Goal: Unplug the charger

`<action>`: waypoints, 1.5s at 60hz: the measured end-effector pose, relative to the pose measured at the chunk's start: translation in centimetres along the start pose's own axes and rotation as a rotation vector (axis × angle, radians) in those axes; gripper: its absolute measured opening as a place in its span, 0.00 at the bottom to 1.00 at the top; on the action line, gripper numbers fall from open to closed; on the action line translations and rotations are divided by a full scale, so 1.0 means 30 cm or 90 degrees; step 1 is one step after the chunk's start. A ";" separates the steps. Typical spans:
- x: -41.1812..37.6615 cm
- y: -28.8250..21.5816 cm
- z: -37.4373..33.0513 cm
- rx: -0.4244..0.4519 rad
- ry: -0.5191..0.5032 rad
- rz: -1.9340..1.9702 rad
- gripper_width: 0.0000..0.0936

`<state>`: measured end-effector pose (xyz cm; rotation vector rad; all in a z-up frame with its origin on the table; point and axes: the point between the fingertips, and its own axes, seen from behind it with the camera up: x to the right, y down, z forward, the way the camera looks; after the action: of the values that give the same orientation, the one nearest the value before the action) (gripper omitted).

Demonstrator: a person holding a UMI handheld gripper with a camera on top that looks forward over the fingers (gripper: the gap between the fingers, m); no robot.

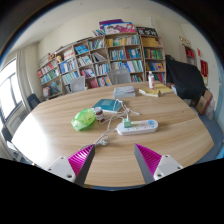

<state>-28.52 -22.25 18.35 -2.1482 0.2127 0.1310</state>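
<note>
Gripper (113, 158) open, power strip (137, 126) ahead; charger plug indistinct

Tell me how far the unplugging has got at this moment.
Nothing looks done yet. The gripper is open and empty, short of the white power strip on the wooden table. A white cable runs from it. Approaching, gripping the charger and pulling remain; the charger itself is too small to pick out.
</note>
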 end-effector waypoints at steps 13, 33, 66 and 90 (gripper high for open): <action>-0.064 -0.045 0.166 0.001 0.014 -0.030 0.89; 0.148 -0.137 0.584 0.042 0.050 -0.094 0.89; 0.247 -0.099 0.963 0.025 0.021 -0.133 0.28; 0.402 -0.689 0.705 0.177 0.018 -0.148 0.25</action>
<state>-12.77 5.37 21.42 -1.8816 -0.0048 -0.0619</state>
